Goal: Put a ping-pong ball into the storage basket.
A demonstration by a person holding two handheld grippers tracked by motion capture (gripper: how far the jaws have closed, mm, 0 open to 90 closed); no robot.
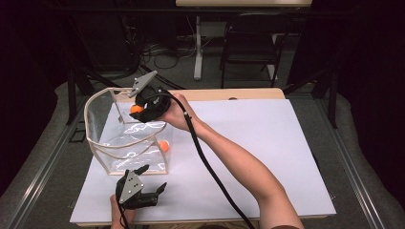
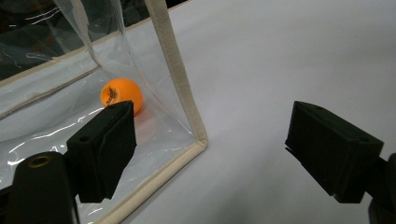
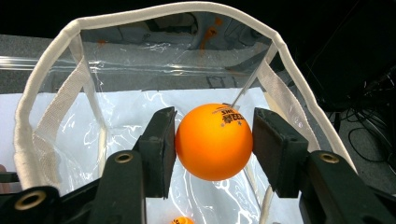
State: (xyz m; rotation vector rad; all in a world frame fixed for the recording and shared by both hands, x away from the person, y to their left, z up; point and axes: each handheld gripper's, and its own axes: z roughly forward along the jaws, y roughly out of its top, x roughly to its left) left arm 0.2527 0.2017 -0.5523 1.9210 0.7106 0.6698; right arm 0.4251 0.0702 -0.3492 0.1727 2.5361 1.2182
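Between right claw (image 3: 214, 140) pads: printed orange ball (image 3: 214, 141), print unreadable from high view.

I work in a lab: black curtains (image 1: 28, 71), floor cables (image 1: 162, 55), a folding chair (image 1: 250, 45), my white-topped table (image 1: 267, 143).

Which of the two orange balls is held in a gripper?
The orange ball clamped by the right gripper above the clear bag; the other ball lies inside on its bottom.

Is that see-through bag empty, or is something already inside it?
Not empty: one orange ball lies on the floor of the clear bag.
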